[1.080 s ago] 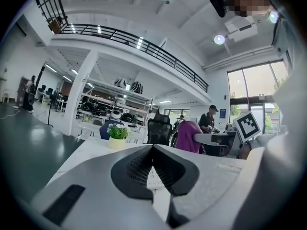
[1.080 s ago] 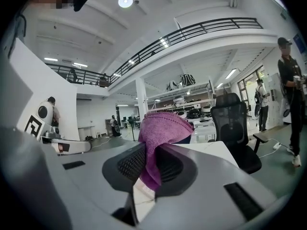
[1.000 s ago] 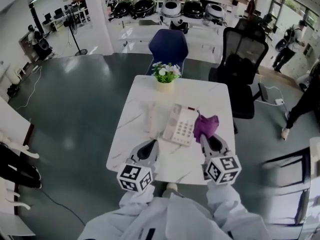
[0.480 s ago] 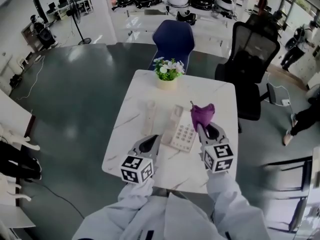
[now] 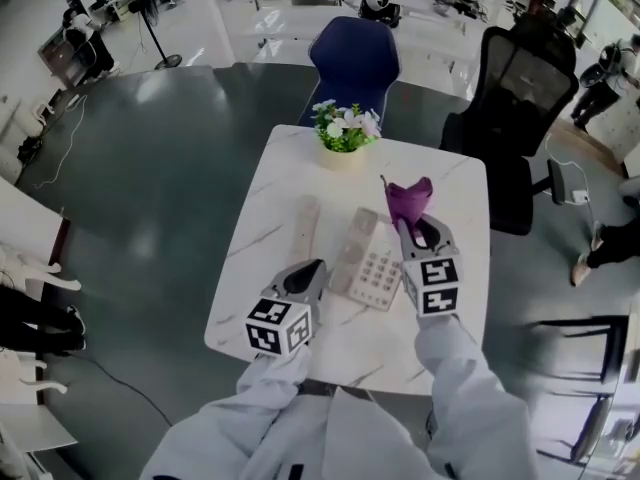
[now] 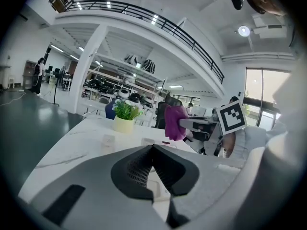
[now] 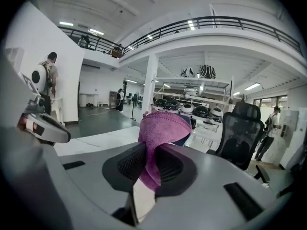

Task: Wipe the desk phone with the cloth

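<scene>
The white marble table (image 5: 268, 200) is seen from above. The desk phone (image 5: 366, 263) is placed near the middle of it, with its keypad turned up. A long white handset (image 5: 303, 230) is laid flat on the table just to the left of the phone, apart from it. A pot of flowers (image 5: 345, 134) is placed at the far edge of the table, and a blue chair (image 5: 356, 60) is seen behind it.

The purple cloth (image 7: 159, 134) is pinched between the jaws of the right gripper (image 7: 150, 163), which are closed firmly on it. The cloth is bunched and stands out past the jaw tips. In the head view this gripper is held at the right side of the phone, with the cloth at the phone's far right corner; in the left gripper view it is shown raised above the table.

The left gripper (image 6: 153, 150) is held at the near left of the phone. Its jaws are brought together, and nothing is held between them.
</scene>
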The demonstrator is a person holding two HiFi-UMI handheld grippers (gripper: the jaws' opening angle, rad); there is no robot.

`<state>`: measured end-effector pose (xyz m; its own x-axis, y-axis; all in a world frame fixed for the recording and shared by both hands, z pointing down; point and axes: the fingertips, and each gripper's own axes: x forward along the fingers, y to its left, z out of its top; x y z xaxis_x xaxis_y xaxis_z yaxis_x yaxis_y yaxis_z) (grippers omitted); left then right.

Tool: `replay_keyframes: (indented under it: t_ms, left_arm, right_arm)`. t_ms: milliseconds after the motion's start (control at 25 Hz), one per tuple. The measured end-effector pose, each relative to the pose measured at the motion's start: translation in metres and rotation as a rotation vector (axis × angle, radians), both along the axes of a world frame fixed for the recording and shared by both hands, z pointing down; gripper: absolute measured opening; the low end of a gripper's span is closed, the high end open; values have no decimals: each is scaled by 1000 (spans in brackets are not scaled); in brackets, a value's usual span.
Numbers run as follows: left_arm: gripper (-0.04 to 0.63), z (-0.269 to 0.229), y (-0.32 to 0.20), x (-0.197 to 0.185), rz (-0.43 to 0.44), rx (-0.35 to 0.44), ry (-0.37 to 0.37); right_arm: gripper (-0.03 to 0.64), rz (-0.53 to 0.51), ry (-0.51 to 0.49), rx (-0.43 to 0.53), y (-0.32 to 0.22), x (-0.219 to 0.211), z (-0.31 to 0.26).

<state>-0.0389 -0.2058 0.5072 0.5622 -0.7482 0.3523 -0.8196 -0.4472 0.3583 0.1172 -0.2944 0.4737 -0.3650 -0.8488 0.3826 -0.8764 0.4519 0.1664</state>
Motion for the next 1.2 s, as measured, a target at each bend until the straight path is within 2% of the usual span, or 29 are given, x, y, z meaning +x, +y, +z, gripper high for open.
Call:
replay_keyframes:
  t_ms: [280, 520, 760, 1200]
  left_arm:
    - [-2, 18, -22, 2, 3, -34, 17]
    - [-2, 29, -25, 7, 11, -62, 34]
    - [-2, 38, -22, 8, 18, -79, 30]
    - [-2, 46, -14, 8, 20, -95, 23]
  right_arm:
    - [40, -28, 152, 4, -37, -22, 28]
    - [40, -46, 262, -42, -47, -28, 64]
    - [40, -83, 314, -95, -38, -35, 94]
    - [40, -111, 347, -144, -25, -42, 111]
